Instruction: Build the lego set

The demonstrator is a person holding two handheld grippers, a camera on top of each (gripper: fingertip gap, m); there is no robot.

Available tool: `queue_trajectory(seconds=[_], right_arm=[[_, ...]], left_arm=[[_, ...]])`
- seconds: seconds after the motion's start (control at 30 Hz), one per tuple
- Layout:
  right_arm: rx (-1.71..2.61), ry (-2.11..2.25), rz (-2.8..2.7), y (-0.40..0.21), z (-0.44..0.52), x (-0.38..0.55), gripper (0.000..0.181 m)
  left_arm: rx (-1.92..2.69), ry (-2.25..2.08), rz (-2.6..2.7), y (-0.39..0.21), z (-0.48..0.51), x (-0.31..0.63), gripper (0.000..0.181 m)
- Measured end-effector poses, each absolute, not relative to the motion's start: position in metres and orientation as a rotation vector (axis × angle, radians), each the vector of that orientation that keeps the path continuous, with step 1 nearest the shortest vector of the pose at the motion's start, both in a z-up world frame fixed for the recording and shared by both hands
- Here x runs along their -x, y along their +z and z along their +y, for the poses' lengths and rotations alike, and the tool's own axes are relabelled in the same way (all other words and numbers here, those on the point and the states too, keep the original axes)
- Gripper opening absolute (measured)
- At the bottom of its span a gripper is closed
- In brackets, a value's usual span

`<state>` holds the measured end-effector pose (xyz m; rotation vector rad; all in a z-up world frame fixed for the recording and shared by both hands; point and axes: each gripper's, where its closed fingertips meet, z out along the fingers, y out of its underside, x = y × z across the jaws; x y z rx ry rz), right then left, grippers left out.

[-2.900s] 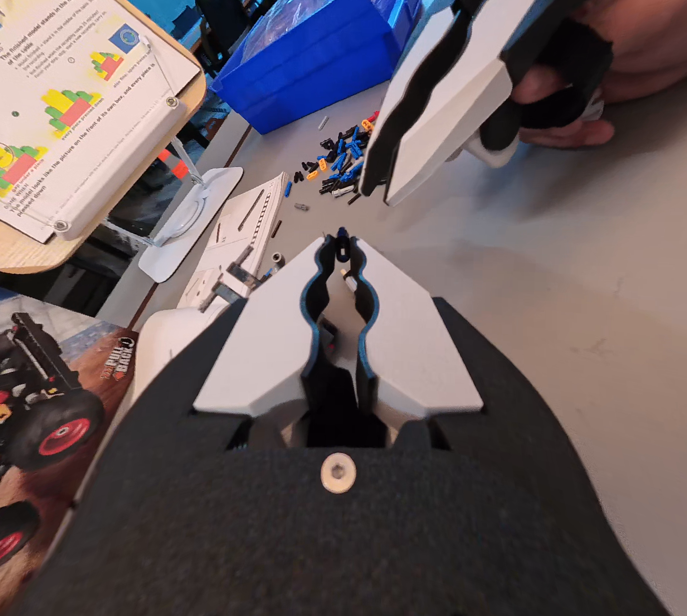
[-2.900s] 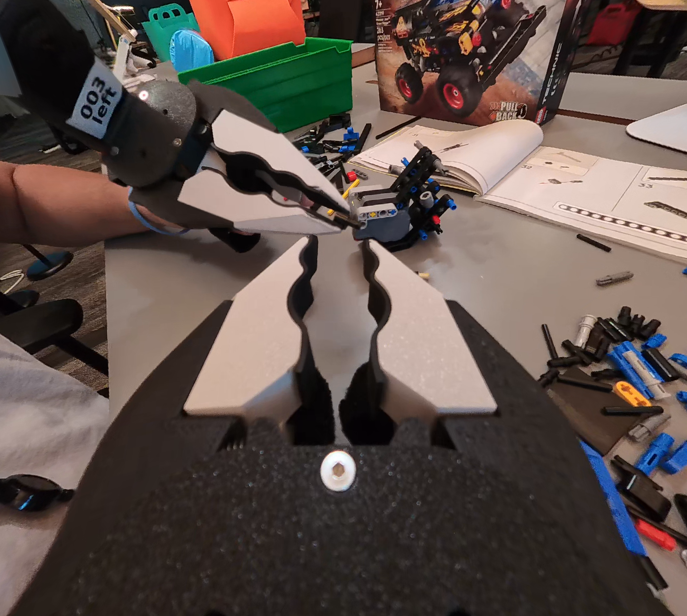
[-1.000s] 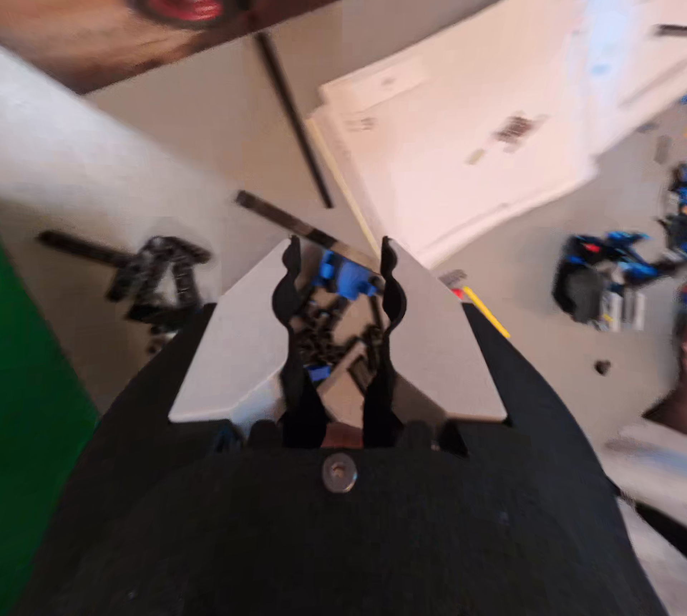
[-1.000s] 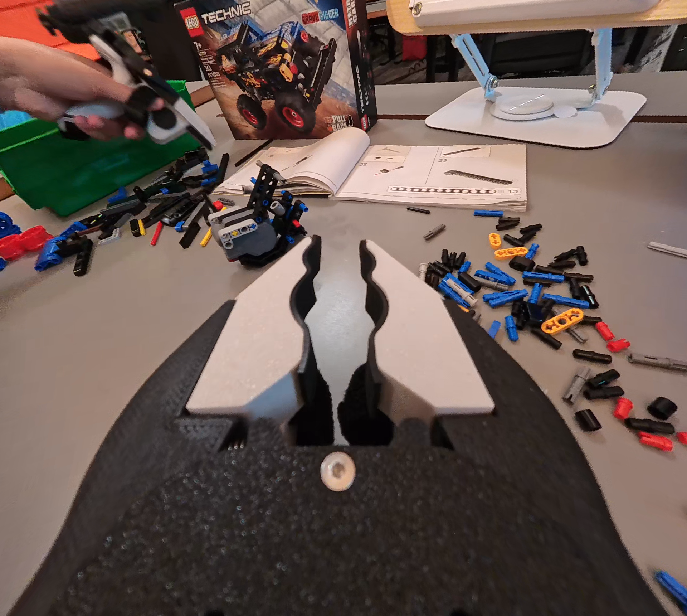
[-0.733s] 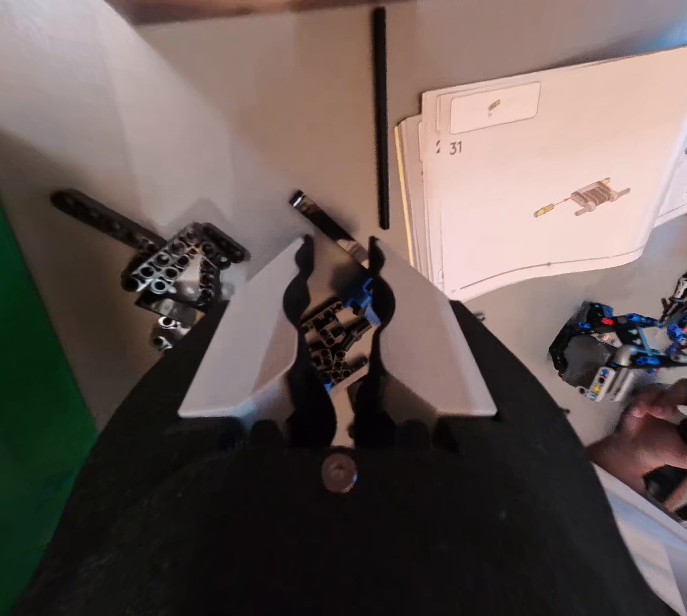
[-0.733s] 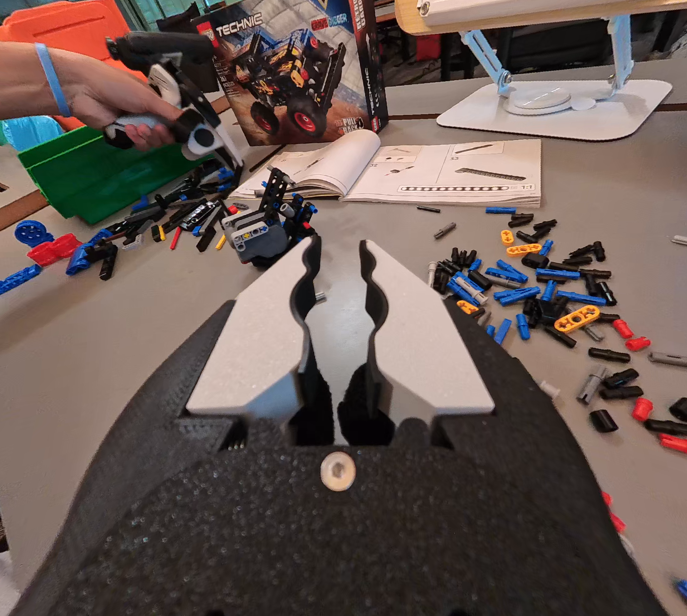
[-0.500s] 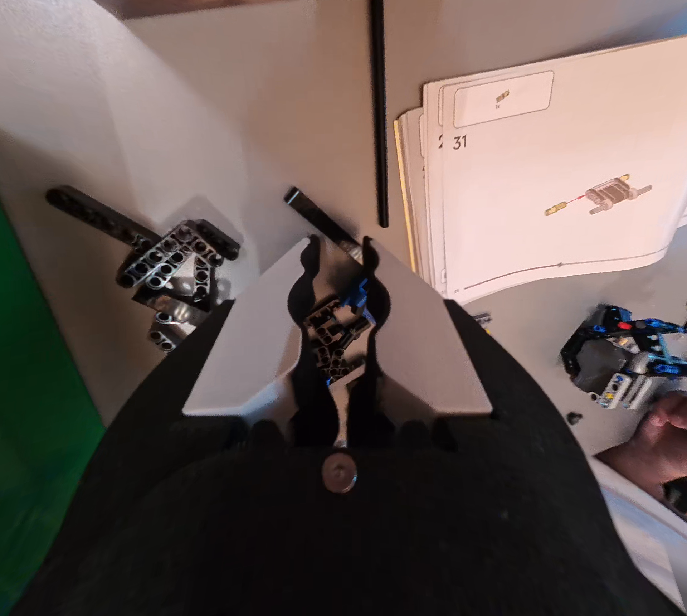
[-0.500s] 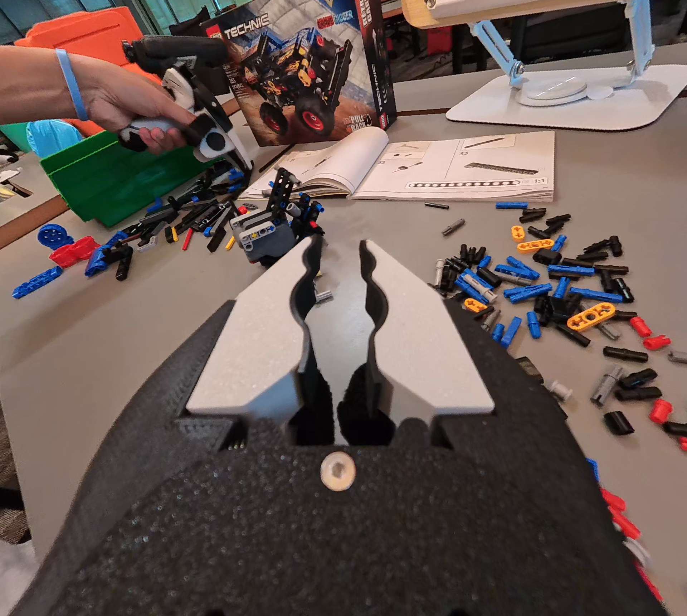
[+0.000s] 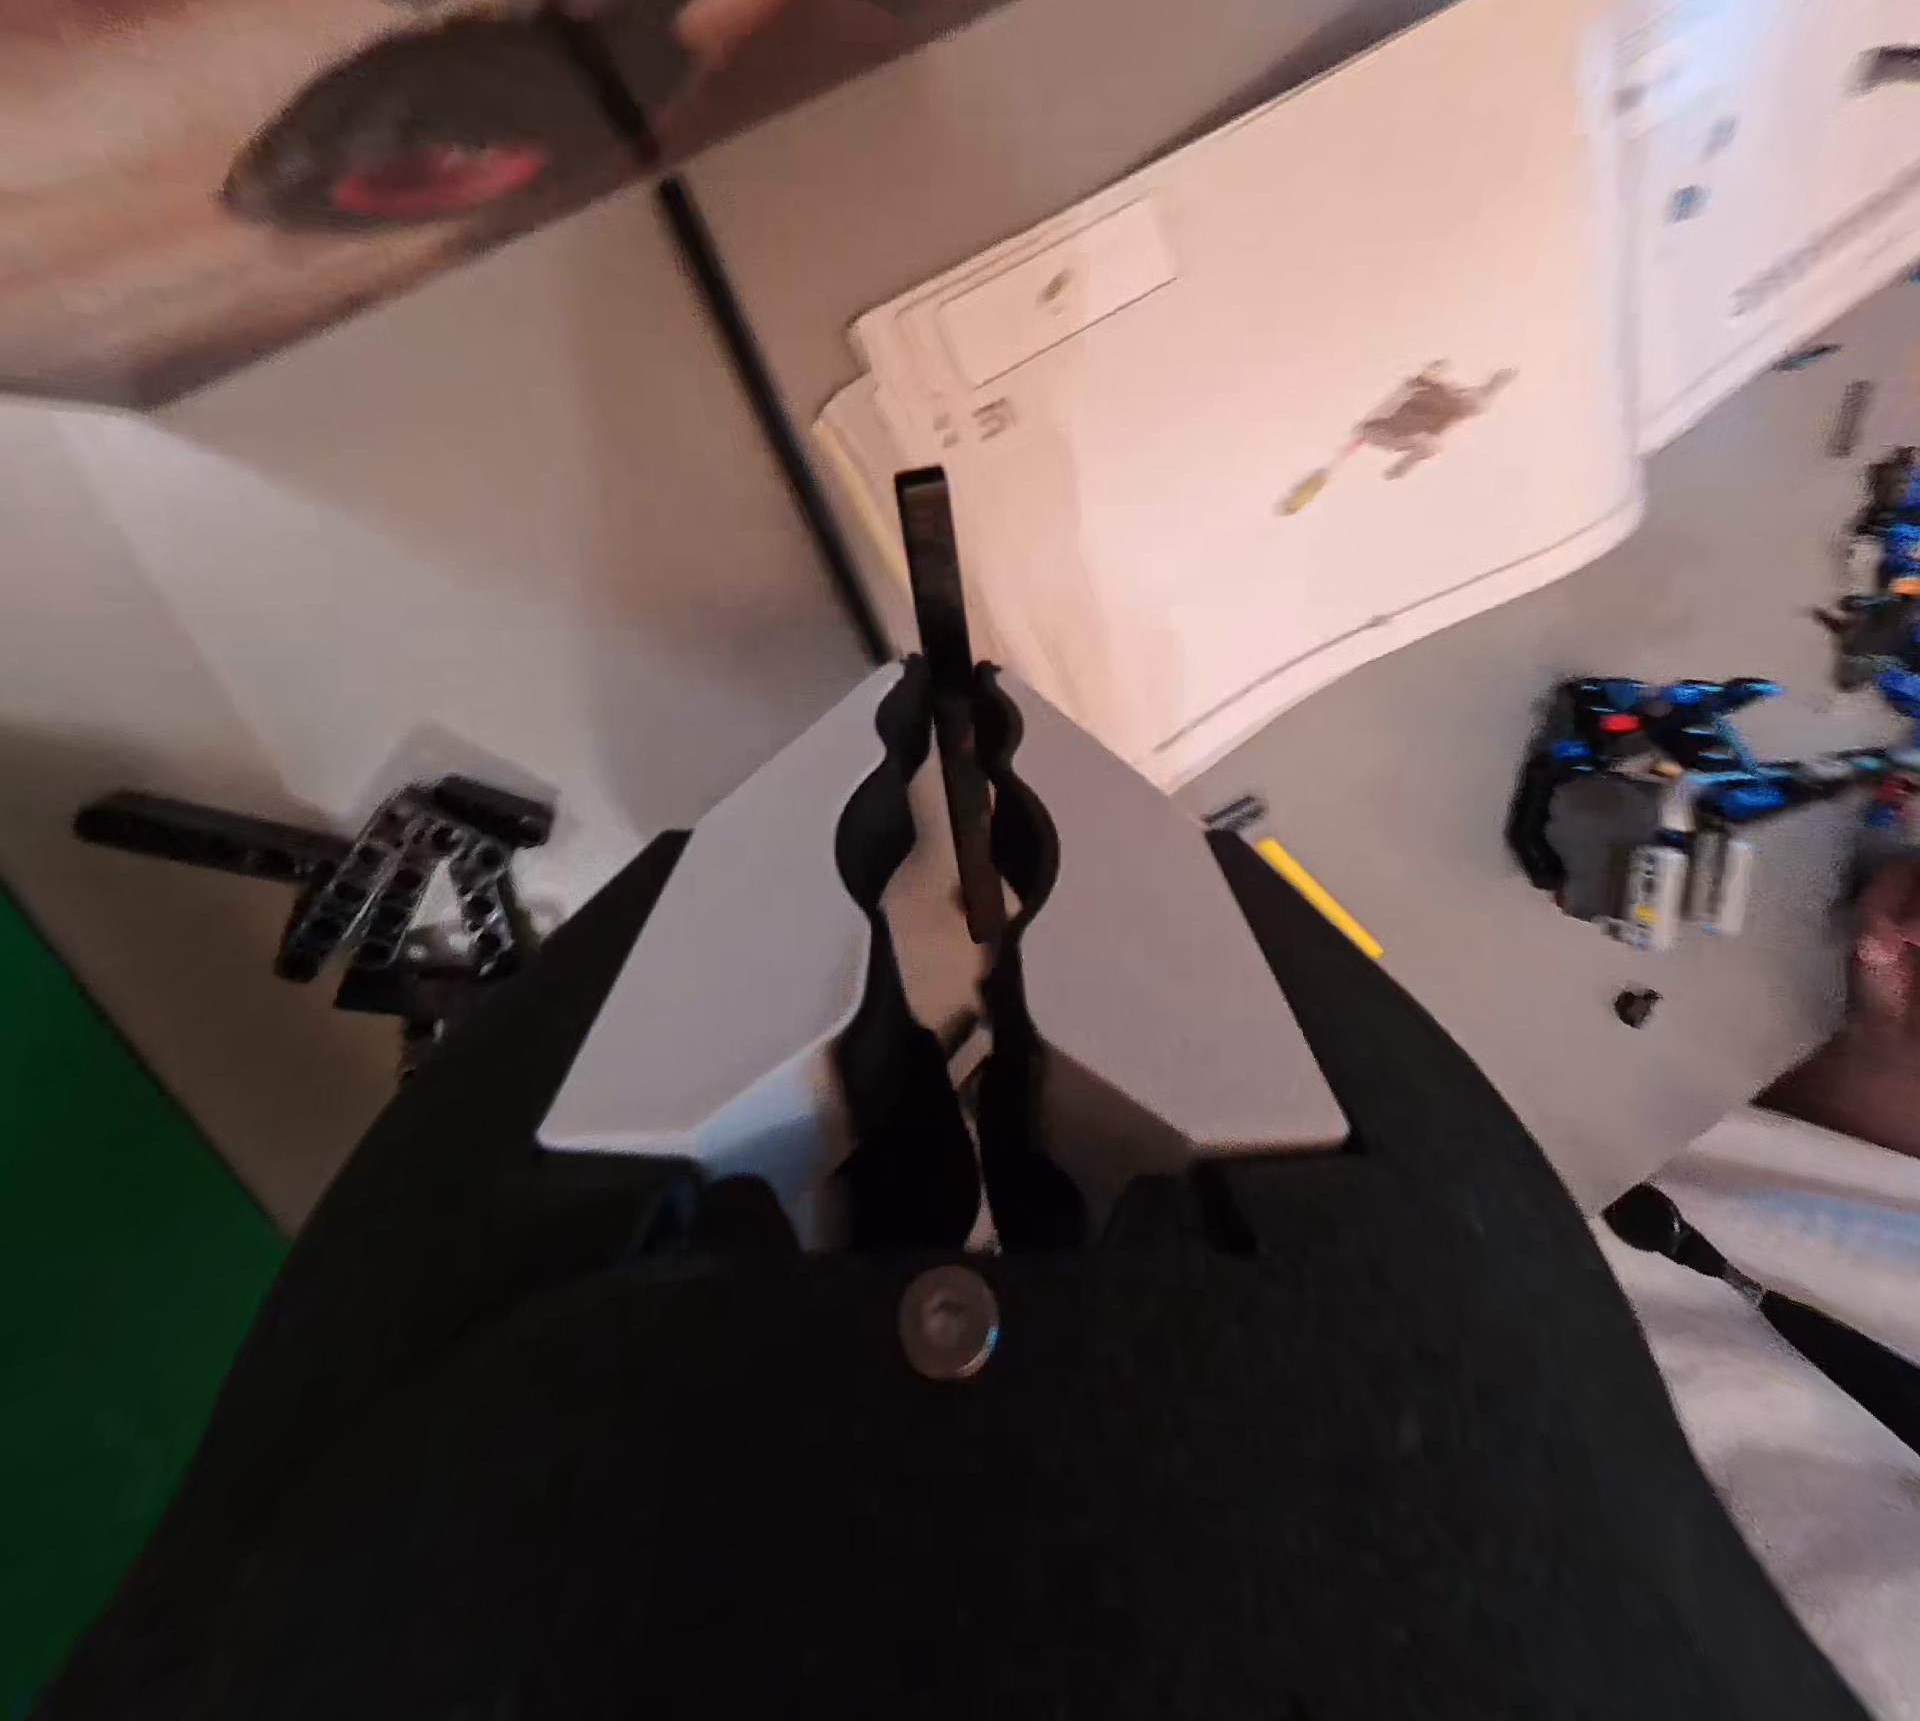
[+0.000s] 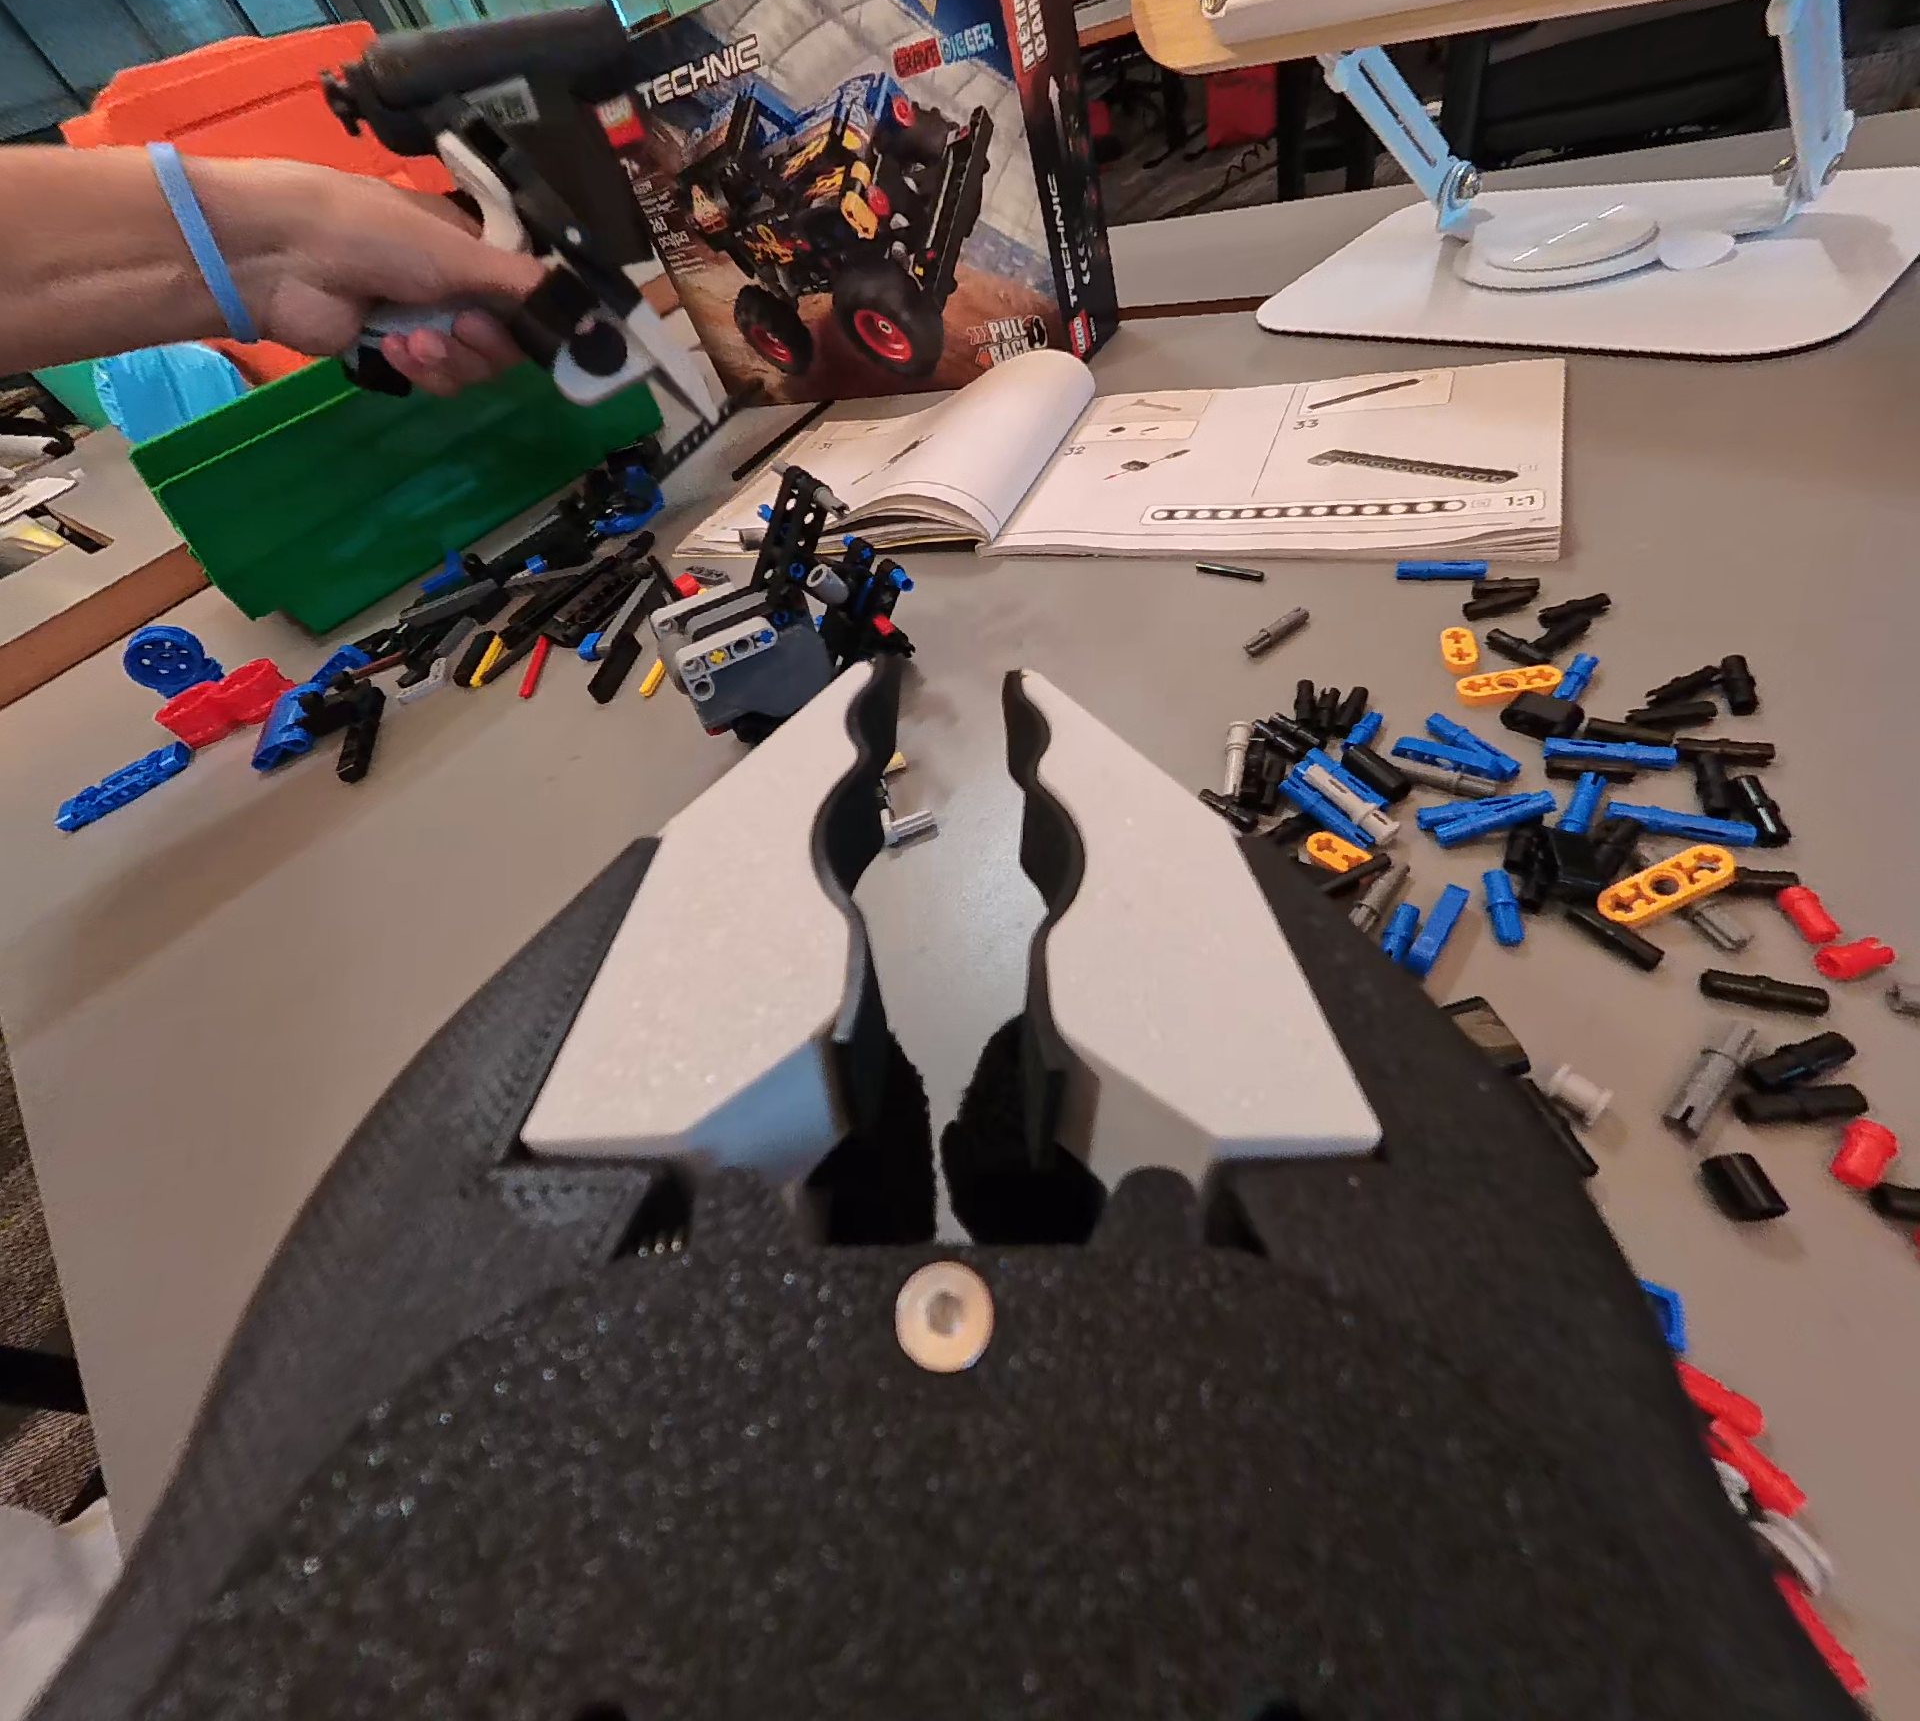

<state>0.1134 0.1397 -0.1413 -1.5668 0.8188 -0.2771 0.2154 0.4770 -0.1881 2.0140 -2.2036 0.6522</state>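
My left gripper (image 9: 948, 684) is shut on a long black beam (image 9: 935, 570) that sticks out past the fingertips, held above the table. In the right wrist view it hangs in a hand over the left parts pile (image 10: 540, 611), in front of the green bin (image 10: 343, 487). The partly built grey, black and blue model (image 10: 769, 632) stands on the table just beyond my right gripper (image 10: 951, 684), which is open and empty. The model also shows at the right of the left wrist view (image 9: 1631, 840). A small grey pin (image 10: 906, 824) lies between the right fingers.
The open instruction booklet (image 10: 1247, 466) lies behind the model, with the set's box (image 10: 862, 144) upright behind it. Many loose pins (image 10: 1558, 788) lie at the right. A white stand (image 10: 1600, 258) holds a board at the back right. A long black axle (image 9: 769, 414) lies by the booklet. The long black axle (image 9: 769, 414) is about 6 cm from my left fingertips.
My left gripper has closed on the black beam from the pile and lifted it off the table. My right gripper stays open and has drawn back slightly from the model.
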Motion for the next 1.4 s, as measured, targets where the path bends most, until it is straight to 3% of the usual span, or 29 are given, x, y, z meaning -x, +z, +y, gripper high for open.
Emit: queue_trajectory(seconds=[0.1,0.27,0.47,0.77,1.4], right_arm=[[1.573,-0.281,0.816,-0.142,0.141,-0.113,0.019],[1.599,-0.311,0.791,-0.142,0.145,-0.111,0.019],[1.61,-0.331,0.77,-0.141,0.146,-0.109,0.018],[1.613,-0.329,0.761,-0.141,0.147,-0.108,0.018],[1.606,-0.283,0.763,-0.142,0.149,-0.107,0.017]], left_arm=[[-1.761,0.908,-2.316,-0.147,0.437,-0.227,0.006],[-1.081,0.958,-2.77,-0.095,0.333,-0.234,0.006],[-0.461,0.528,-2.97,-0.129,0.22,-0.247,0.006],[-0.305,0.15,-2.927,-0.209,0.166,-0.277,0.006],[-0.361,0.137,-2.925,-0.217,0.166,-0.288,0.006]])
